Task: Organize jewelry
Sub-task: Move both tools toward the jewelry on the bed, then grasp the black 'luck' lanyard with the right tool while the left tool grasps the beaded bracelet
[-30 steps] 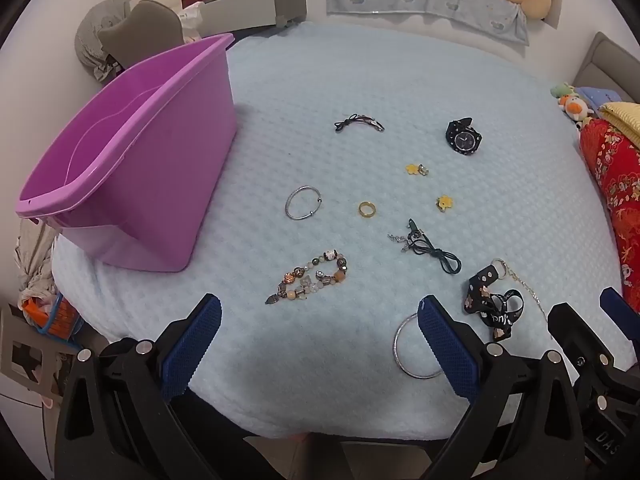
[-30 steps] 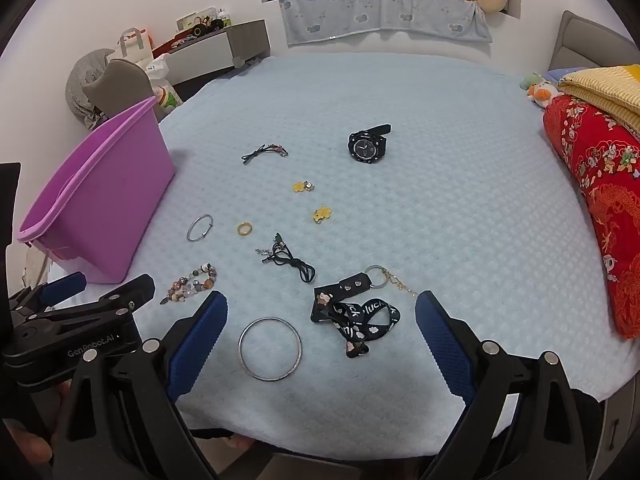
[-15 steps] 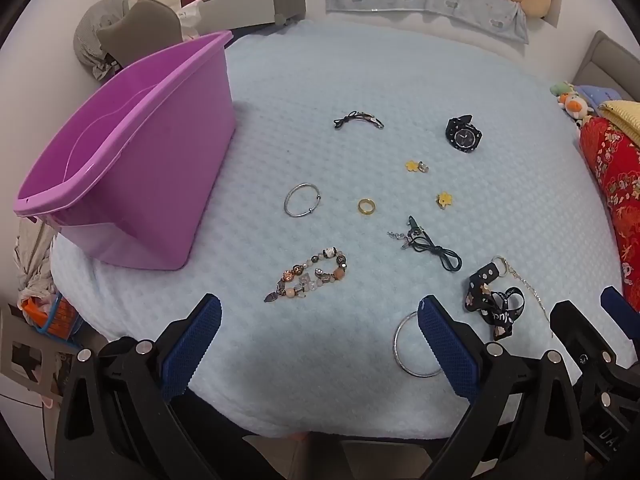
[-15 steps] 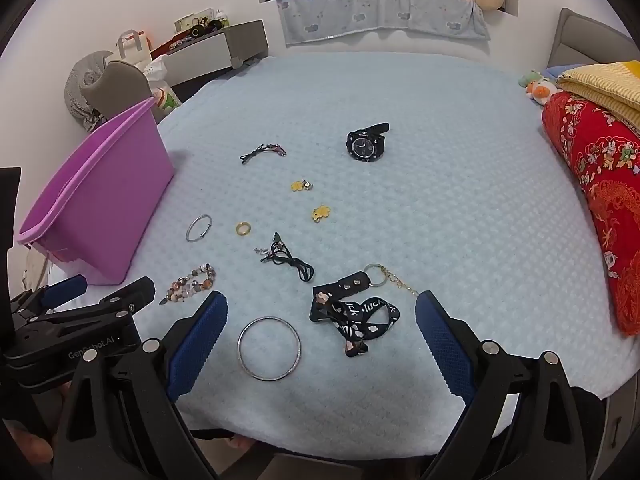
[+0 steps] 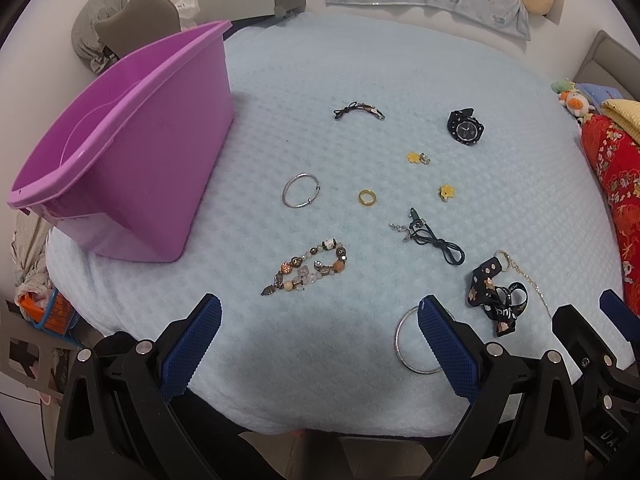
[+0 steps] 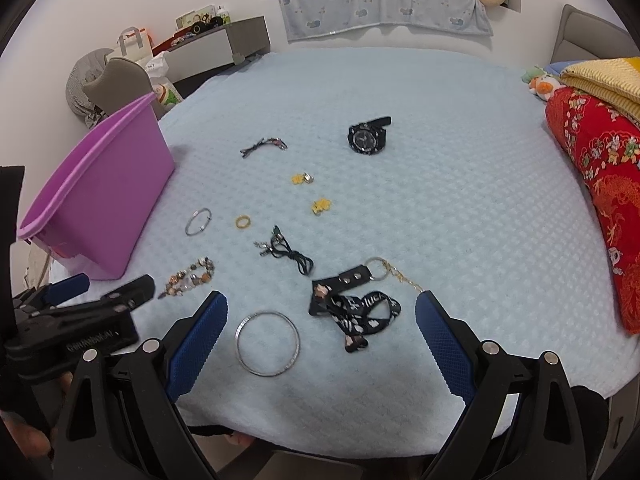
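Observation:
Jewelry lies spread on a light blue blanket (image 5: pixel 360 60): a beaded bracelet (image 5: pixel 310 266), a small silver bangle (image 5: pixel 301 189), a gold ring (image 5: pixel 367 197), a black watch (image 5: pixel 465 127), two yellow flower earrings (image 5: pixel 416 157), a dark cord necklace (image 5: pixel 434 236), a black lanyard keychain (image 6: pixel 354 308) and a large silver bangle (image 6: pixel 267 343). A purple bin (image 5: pixel 120 148) stands at the left. My left gripper (image 5: pixel 320 344) is open and empty near the blanket's front edge. My right gripper (image 6: pixel 320 344) is open and empty over the large bangle and lanyard.
A red patterned quilt (image 6: pixel 600 184) and folded yellow blanket (image 6: pixel 600 80) lie at the right edge. A black hair tie (image 5: pixel 359 110) lies at the back. A grey drawer unit (image 6: pixel 216 48) and bags stand beyond the bed. The left gripper shows in the right wrist view (image 6: pixel 76 320).
Both grippers have shifted only slightly; the jewelry and the bin have not moved.

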`<state>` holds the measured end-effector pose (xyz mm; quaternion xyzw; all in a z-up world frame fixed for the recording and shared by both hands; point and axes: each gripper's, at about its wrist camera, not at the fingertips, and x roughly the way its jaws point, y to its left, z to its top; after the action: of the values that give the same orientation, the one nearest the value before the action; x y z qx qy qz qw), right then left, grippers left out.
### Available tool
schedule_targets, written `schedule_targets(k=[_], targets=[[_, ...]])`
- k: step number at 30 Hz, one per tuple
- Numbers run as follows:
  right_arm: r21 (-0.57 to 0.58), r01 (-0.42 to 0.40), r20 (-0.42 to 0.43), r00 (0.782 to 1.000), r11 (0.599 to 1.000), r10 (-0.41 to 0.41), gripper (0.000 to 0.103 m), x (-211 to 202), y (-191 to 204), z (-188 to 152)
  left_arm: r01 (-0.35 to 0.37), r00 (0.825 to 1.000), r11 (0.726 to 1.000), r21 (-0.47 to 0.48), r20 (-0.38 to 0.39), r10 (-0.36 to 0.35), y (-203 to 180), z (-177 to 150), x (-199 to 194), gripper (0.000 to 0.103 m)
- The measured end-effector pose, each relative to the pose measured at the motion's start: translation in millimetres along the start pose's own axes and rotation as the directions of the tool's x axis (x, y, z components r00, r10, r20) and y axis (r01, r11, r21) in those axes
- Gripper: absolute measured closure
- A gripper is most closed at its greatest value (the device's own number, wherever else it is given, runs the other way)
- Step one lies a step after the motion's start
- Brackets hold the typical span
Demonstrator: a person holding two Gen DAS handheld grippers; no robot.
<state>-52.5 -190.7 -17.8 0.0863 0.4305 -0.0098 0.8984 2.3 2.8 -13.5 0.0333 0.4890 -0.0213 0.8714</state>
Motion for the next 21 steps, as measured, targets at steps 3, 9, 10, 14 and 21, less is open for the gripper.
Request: schedule_targets(k=[3, 9, 10, 14, 21], targets=[[0.013, 0.016, -0.023, 1.0, 1.0, -0.016, 0.012, 8, -12, -8, 0.0, 1.0, 1.0, -0.003, -0.012, 0.0, 4, -5, 8, 0.006], [0.073, 0.036, -0.088, 0.996, 0.997, -0.029, 0.012, 33, -44, -26, -0.021, 0.998, 1.0, -0.001, -0.056, 0.021, 17, -20, 33, 0.006], [0.079, 0.033, -0.098, 0.995, 0.996, -0.026, 0.012, 37, -47, -28, -0.025, 0.997, 1.0, 0.0, -0.07, 0.025, 20, -23, 39, 0.006], [0.081, 0.027, -0.119, 0.993, 0.996, -0.017, 0.012, 50, -50, -31, -0.014, 0.993, 1.0, -0.025, -0.115, 0.011, 32, -31, 60, 0.006], [0.077, 0.025, -0.157, 0.988, 0.997, -0.013, 0.012, 78, -54, -34, -0.01, 0.997, 1.0, -0.021, -0.079, 0.008, 40, -28, 78, 0.006]])
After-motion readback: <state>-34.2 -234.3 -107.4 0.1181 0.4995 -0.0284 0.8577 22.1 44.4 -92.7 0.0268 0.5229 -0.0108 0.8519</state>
